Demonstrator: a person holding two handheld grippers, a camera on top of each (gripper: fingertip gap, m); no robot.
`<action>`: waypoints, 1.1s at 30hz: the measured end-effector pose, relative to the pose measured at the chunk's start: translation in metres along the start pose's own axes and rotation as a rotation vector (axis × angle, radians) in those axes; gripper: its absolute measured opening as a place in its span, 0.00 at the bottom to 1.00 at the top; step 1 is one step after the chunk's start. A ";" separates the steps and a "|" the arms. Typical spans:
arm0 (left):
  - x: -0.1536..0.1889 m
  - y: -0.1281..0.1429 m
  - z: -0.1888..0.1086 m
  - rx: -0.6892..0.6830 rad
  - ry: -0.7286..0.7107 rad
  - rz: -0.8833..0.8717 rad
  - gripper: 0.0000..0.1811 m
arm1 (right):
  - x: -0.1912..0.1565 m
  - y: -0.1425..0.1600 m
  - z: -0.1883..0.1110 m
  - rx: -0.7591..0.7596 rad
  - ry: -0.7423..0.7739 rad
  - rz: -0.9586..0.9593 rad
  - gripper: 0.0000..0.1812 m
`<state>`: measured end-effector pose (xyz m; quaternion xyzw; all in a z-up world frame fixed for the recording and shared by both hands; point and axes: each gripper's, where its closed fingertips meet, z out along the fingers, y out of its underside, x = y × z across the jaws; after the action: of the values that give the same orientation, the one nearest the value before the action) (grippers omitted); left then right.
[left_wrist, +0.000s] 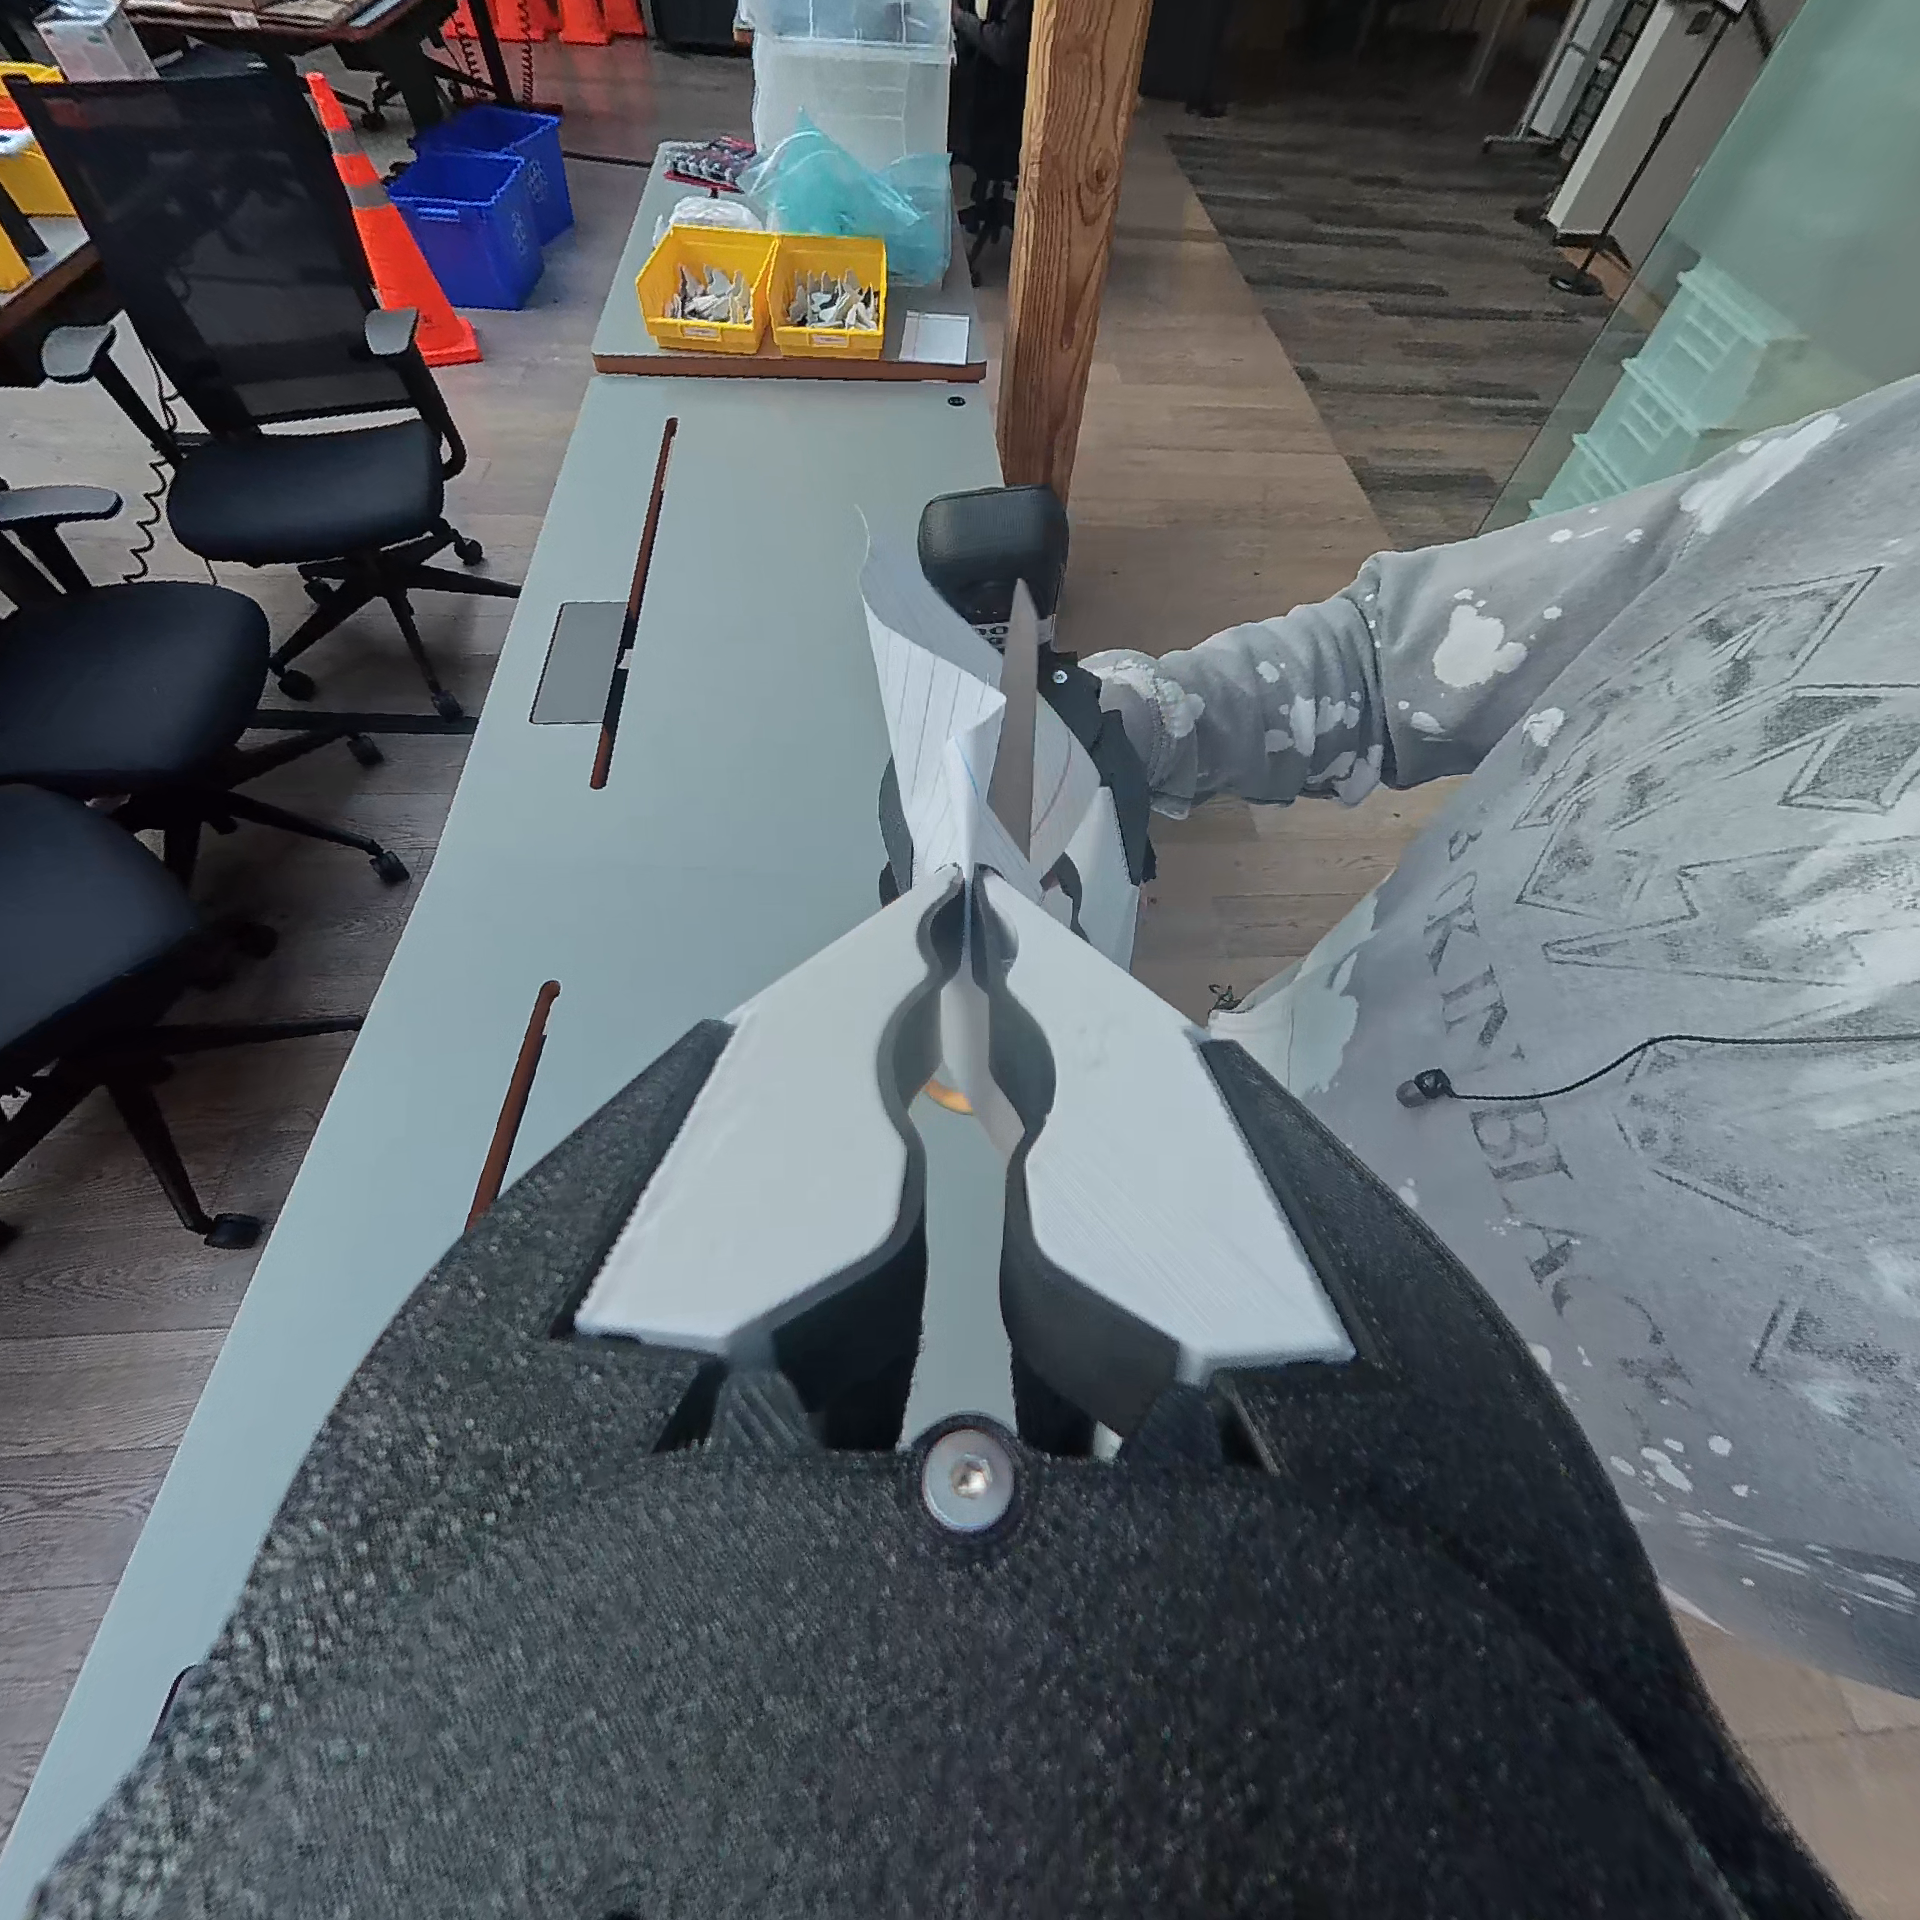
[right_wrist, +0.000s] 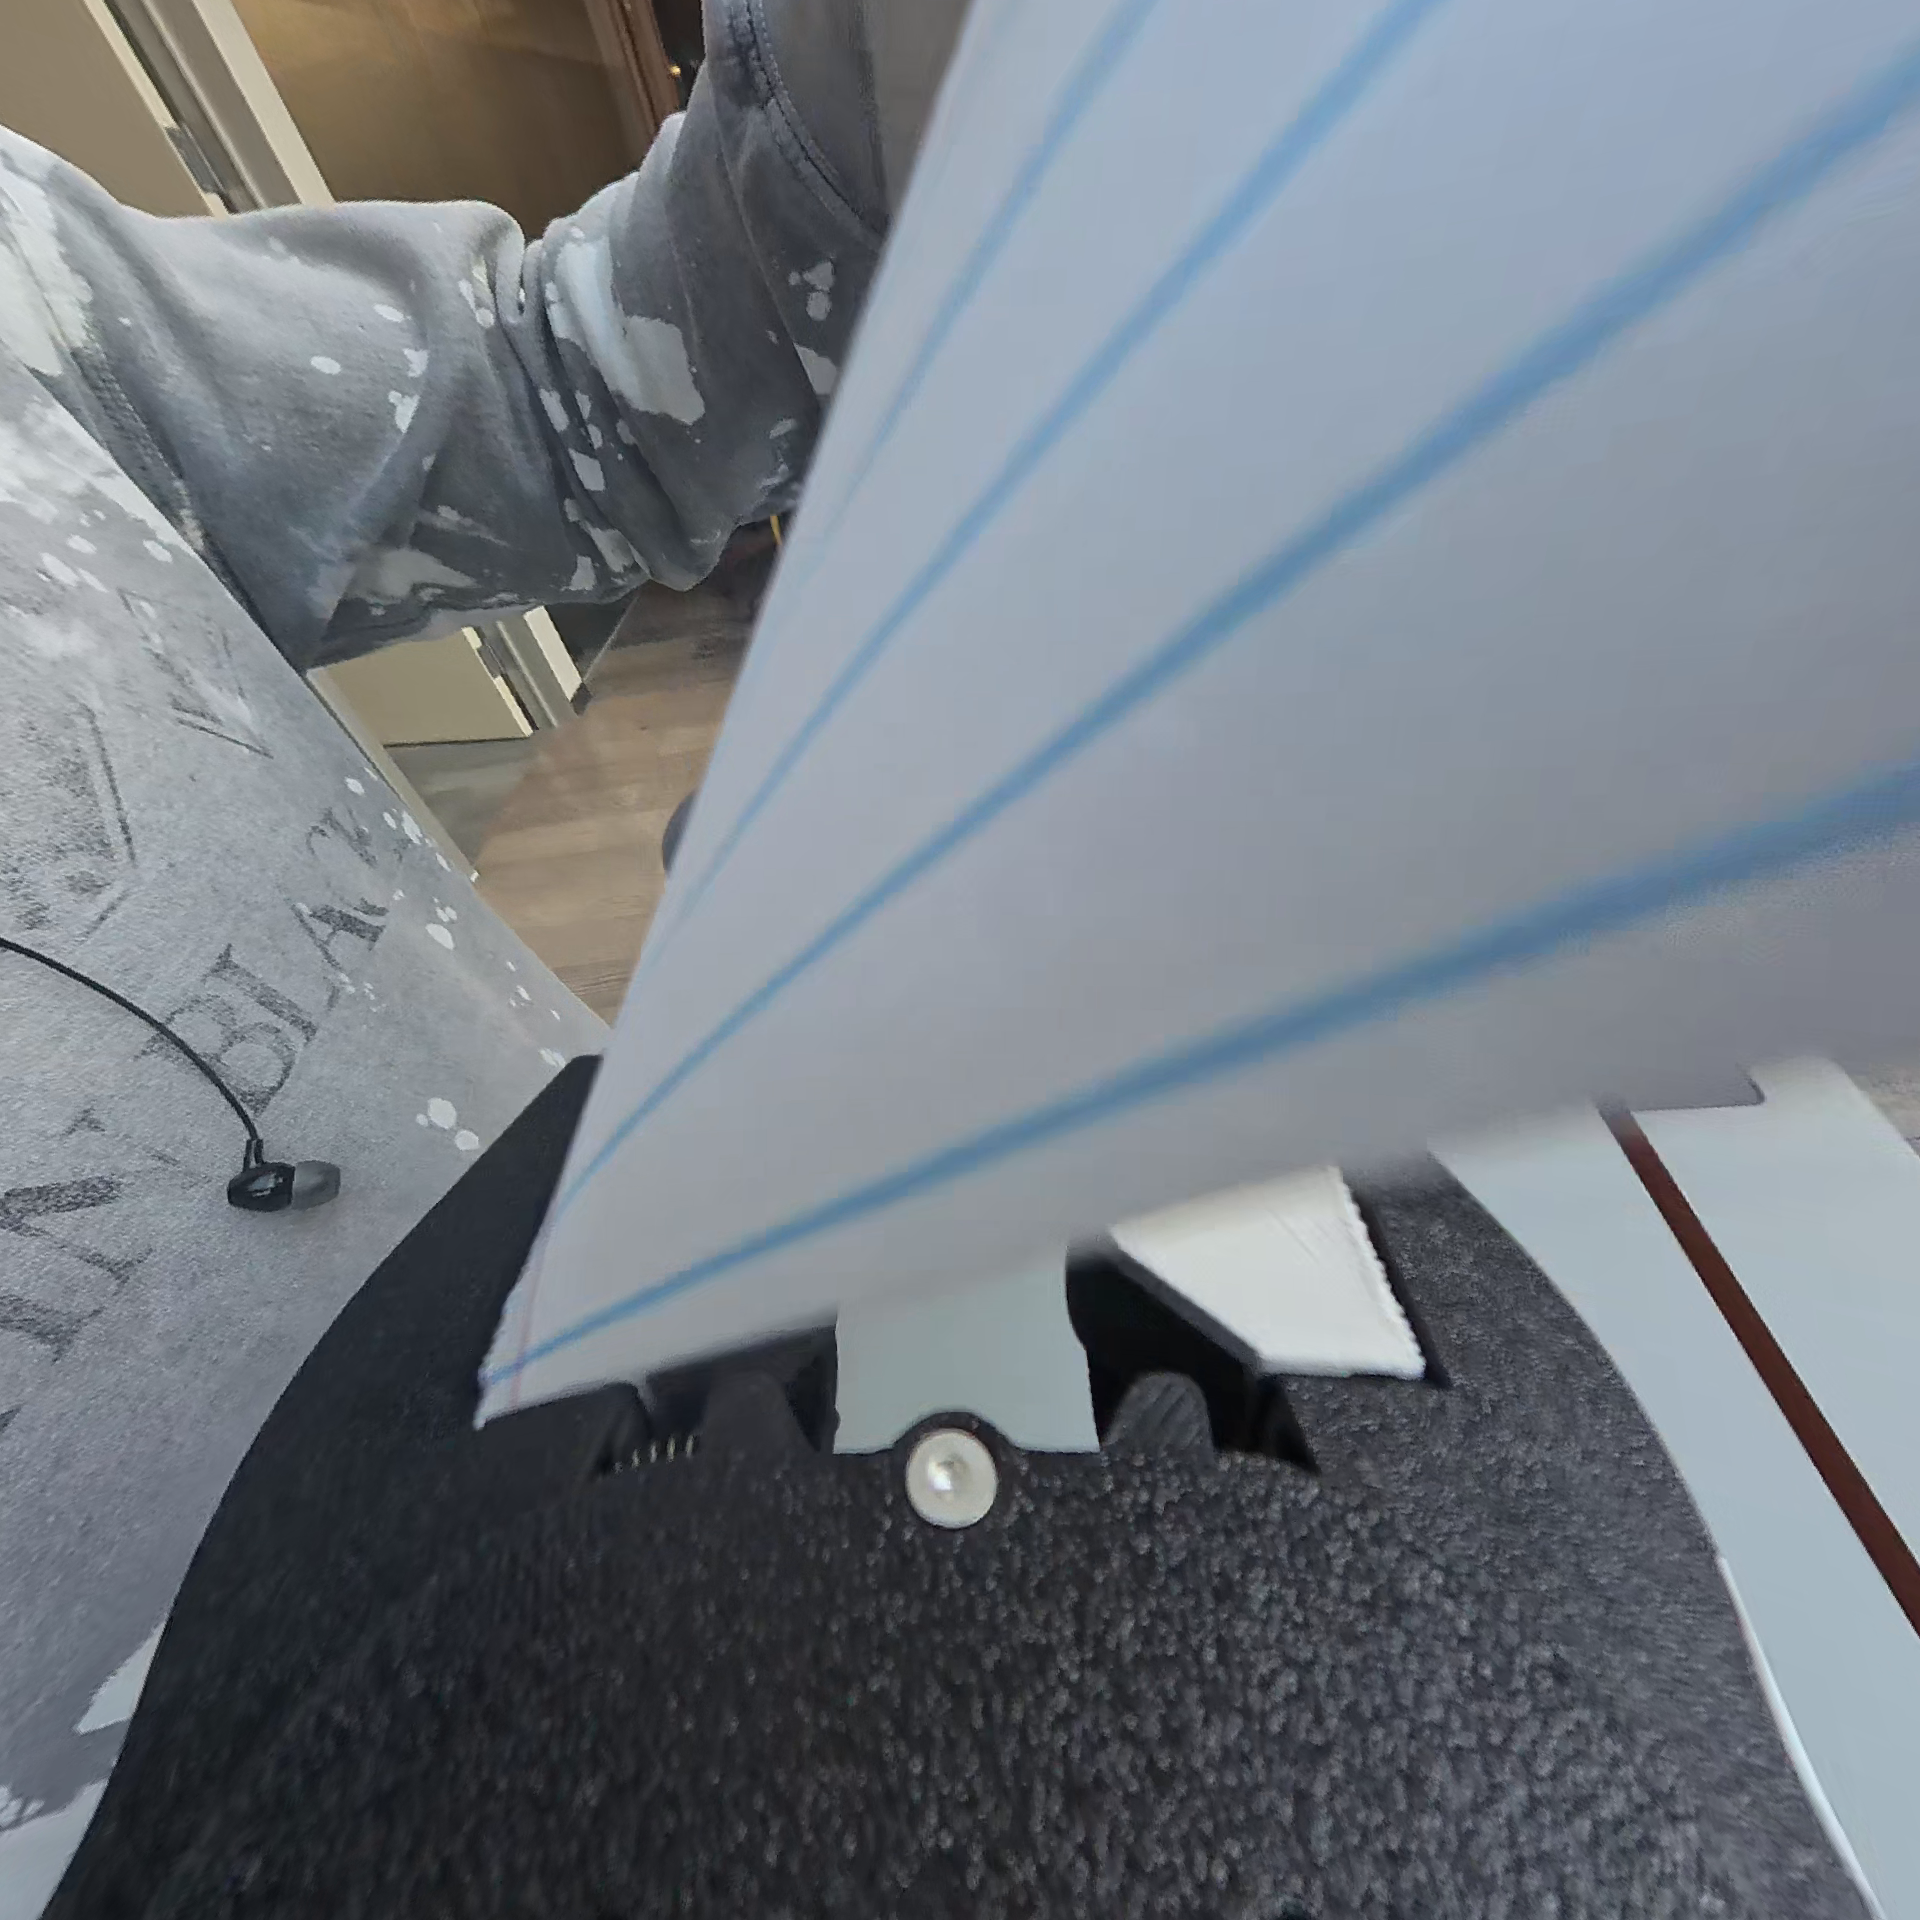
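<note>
Left wrist view: left hand-held gripper (left_wrist: 971, 904) clamped on 1 pair of scissors (left_wrist: 1016, 727), blade up, cutting into 1 lined paper sheet (left_wrist: 935, 707) held above the right edge of the table (left_wrist: 748, 582). Right hand-held gripper (left_wrist: 1023, 665) behind the sheet, fingers hidden there. Far end of table: 2 yellow bins (left_wrist: 767, 291) side by side, holding paper scraps. Off left edge: 3 black chairs (left_wrist: 260, 312), 1 orange cone (left_wrist: 390, 234), 2 blue bins (left_wrist: 483, 197). Right wrist view: paper covers the fingertips, can't tell jaw opening or grip.
</note>
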<state>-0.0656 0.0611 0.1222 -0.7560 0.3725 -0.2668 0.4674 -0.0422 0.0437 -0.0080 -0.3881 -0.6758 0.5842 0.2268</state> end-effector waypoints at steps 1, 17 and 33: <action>0.001 0.001 0.000 -0.008 0.003 0.004 0.00 | 0.000 0.000 0.000 0.003 0.001 0.001 0.23; 0.015 0.001 -0.001 -0.035 0.076 0.040 0.00 | -0.010 -0.011 -0.006 0.148 -0.087 0.025 0.12; 0.027 -0.024 -0.008 0.005 0.142 0.047 0.00 | -0.040 -0.016 -0.004 0.228 -0.212 -0.050 0.13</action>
<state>-0.0482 0.0420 0.1487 -0.7251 0.4218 -0.3095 0.4479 -0.0198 0.0142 0.0143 -0.2789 -0.6347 0.6891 0.2112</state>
